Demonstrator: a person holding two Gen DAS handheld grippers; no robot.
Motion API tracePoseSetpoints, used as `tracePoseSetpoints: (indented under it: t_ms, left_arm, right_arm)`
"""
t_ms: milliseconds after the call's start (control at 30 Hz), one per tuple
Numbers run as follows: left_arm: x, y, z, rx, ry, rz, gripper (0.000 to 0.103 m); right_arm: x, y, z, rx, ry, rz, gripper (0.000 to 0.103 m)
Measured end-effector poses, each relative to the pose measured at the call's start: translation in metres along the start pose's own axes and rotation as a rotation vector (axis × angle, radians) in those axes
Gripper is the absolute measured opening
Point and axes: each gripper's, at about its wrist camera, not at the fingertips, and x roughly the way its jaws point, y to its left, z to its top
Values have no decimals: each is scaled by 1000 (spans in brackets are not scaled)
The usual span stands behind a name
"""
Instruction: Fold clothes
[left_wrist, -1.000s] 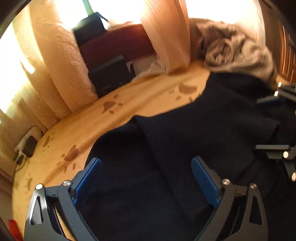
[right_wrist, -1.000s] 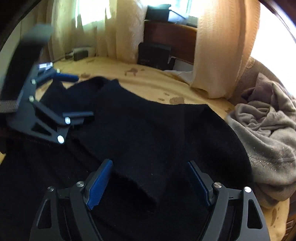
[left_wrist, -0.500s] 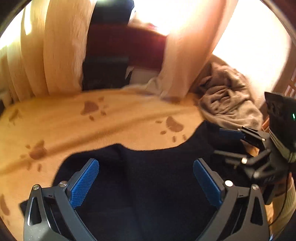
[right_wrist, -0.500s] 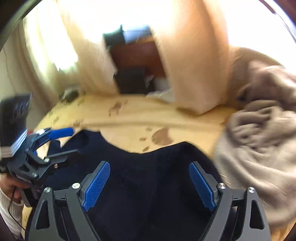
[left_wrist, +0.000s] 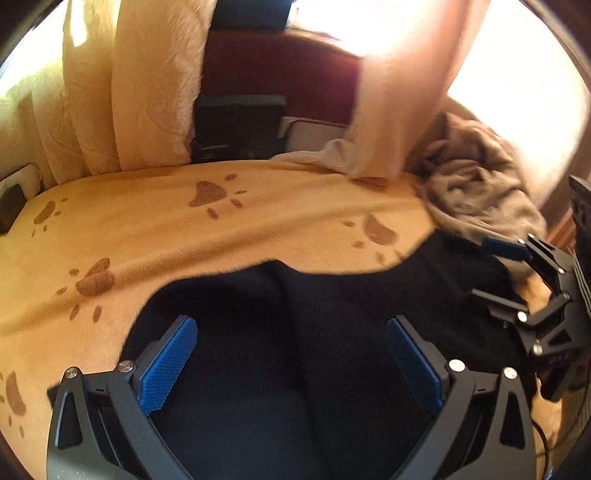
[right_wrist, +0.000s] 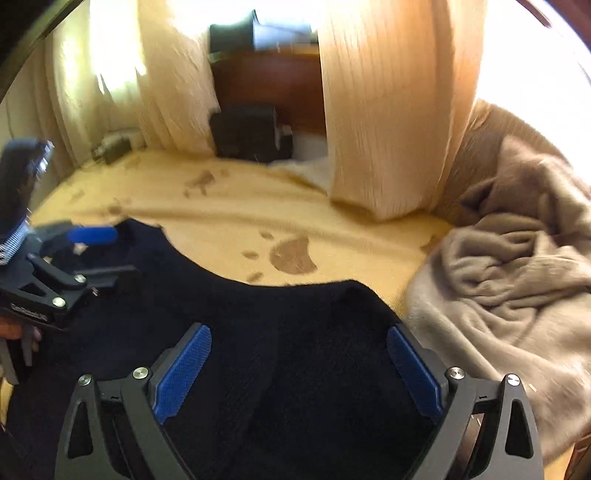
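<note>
Two tongs are in use, one in each of the person's hands, and both stand spread wide with nothing between their blue pads. The left tongs (left_wrist: 291, 354) hover low over a black garment (left_wrist: 332, 325), and the right tongs (right_wrist: 299, 365) hover over the same garment (right_wrist: 295, 332) further to the right.

One black garment lies spread on a bed covered by a yellow blanket (left_wrist: 221, 229) printed with brown paw marks. Its far edge is uneven, with a fold line running down the middle. One crumpled grey-brown garment (right_wrist: 509, 266) lies in a heap just beside the black one, at its right edge.

Two pale curtains hang behind the bed, one on the left (left_wrist: 140, 92) and one on the right (right_wrist: 388, 110). Between them stands one dark box (left_wrist: 240, 125) against a reddish-brown piece of furniture (left_wrist: 280, 74).

Small pale lettering shows on the body of each of the tongs where the other camera catches it, but it is too small to read.

Only the left camera shows the right tongs from the side (left_wrist: 498, 269), over the garment's right part. Only the right camera shows the left tongs from the side (right_wrist: 107, 254), plus a sliver of a fingertip below them at the picture's left edge.
</note>
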Motion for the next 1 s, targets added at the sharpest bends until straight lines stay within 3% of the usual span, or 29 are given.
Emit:
tracePoseSetpoints:
  t_ms: [167, 467, 567, 633, 700, 900, 1000]
  left_arm:
    - [2, -33, -34, 171, 66, 17, 102]
    - [7, -17, -26, 132, 54, 20, 103]
    - [-9, -13, -30, 88, 52, 21, 103]
    - [-27, -13, -37, 68, 34, -30, 103]
    - [-47, -18, -50, 77, 17, -82, 103]
    - [-71, -45, -99, 125, 19, -168, 103]
    - [-63, -50, -112, 112, 26, -120, 103]
  right_arm:
    - [4, 0, -15, 28, 12, 11, 98]
    - [17, -1, -37, 64, 43, 40, 102]
    - [-21, 3, -46, 125, -42, 43, 102]
    - [-54, 11, -60, 156, -100, 91, 102]
    - [-75, 25, -76, 163, -102, 115, 102]
    - [-70, 55, -98, 125, -42, 39, 102]
    - [-66, 70, -108, 104, -11, -3, 103]
